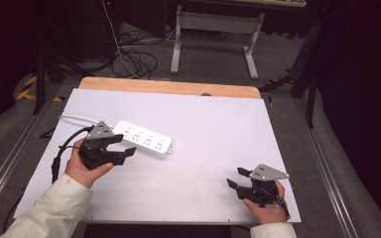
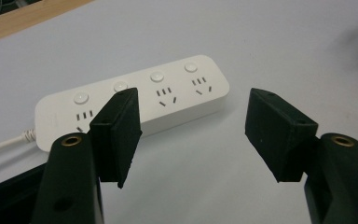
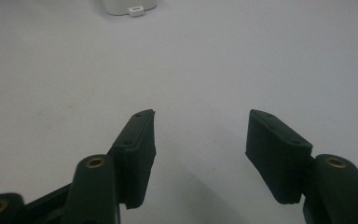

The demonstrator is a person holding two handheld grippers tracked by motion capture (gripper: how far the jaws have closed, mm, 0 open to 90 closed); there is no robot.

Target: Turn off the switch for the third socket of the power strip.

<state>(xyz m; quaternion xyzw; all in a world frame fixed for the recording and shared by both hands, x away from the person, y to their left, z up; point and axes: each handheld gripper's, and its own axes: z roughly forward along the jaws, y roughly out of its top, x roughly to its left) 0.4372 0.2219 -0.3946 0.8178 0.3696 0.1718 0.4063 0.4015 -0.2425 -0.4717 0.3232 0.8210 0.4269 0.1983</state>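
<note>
White plastic power strip (image 1: 143, 139), long and four-socketed with a button above each socket, is seen lying flat on the pale grey table (image 1: 203, 129), its cord trailing away. Just beside its near edge the left gripper (image 1: 124, 148) is held wide open and empty; well apart from the strip, the right gripper (image 1: 238, 177) is likewise spread and empty. A button could be pressed unintentionally, or the light strip nudged askew, if a jaw is brought down on it off-centre.

overhead forward-down, two close views sharing power strip (image 2: 135, 100)

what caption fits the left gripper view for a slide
Open left gripper poised just short of a white four-socket power strip lying on the white table.
</note>
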